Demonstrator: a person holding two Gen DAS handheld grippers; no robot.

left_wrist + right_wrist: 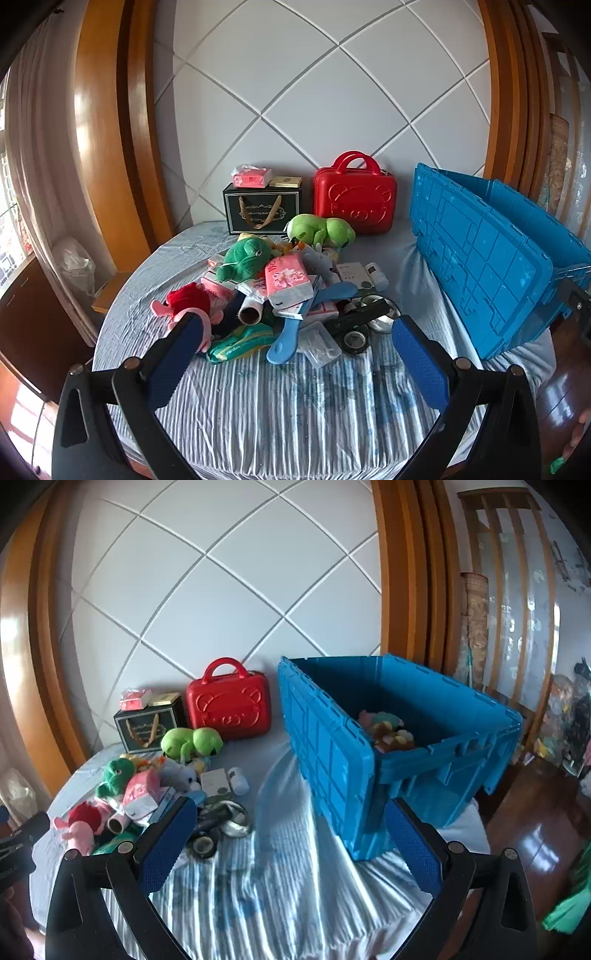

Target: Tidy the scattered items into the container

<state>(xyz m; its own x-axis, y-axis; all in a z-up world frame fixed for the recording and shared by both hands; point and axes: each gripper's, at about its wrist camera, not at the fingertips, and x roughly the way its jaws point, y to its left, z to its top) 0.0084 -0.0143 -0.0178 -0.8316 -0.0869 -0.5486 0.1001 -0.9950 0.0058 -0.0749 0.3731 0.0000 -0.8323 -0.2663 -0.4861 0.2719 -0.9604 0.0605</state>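
Note:
A pile of scattered items lies on the striped bed sheet (277,406): a dark green plush (245,258), a light green plush (319,229), a pink tissue pack (288,278), a red and pink plush (186,304), a blue brush (284,343), a clear plastic box (319,343) and a tape roll (354,339). The blue crate (332,760) stands open to the right of the pile, with plush toys (388,731) inside. My left gripper (297,322) is open, just short of the pile. My right gripper (290,805) is open over bare sheet between the pile and the crate.
A red carry case (354,199) and a black gift box (262,212) with a tissue pack (251,177) on top stand against the padded headboard behind the pile. The crate's lid flap (472,251) hangs down on the pile's side. Wooden floor (535,830) lies beyond the bed's right edge.

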